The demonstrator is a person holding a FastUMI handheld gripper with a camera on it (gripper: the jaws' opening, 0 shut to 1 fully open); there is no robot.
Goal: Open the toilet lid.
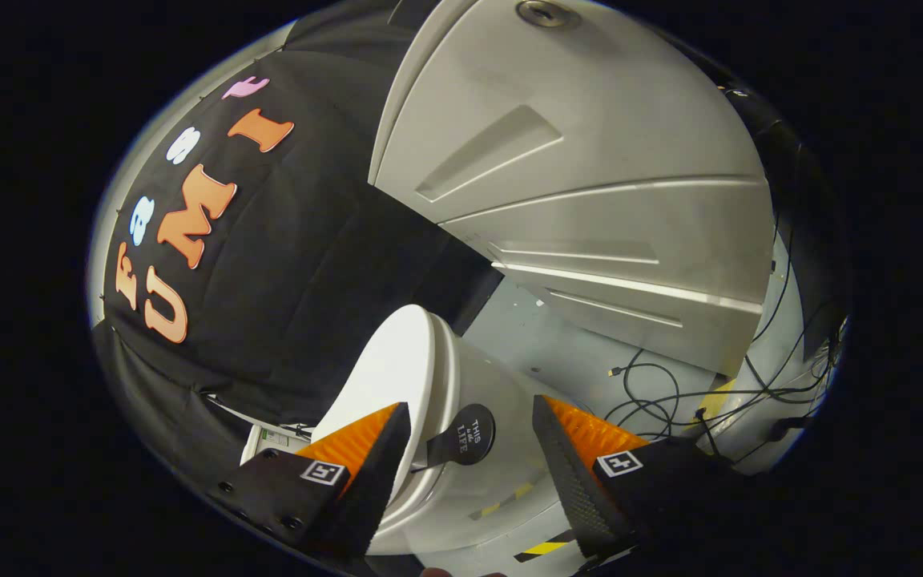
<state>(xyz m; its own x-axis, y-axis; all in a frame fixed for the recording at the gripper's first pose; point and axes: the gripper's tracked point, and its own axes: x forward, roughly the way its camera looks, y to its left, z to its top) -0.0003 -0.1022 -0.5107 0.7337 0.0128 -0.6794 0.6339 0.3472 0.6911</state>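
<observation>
Floor (558, 353) of pale grey, smooth, strewn with thin black cables (670, 393) in loose loops; yellow-and-black striped tape (543, 549) lies close under the fingers. Black cloth wall (301, 272) hangs wrinkled behind the toilet. Large grey panel (590, 176) with moulded recesses rises beyond. Toilet lid (385, 377), white, glossy, rounded, stands tilted just ahead of the fingers; a dark round tab handle (465, 437) sticks out from its edge. Gripper (469, 437) released, jaws spread wide either side of the tab, ribbed pads not touching it.
</observation>
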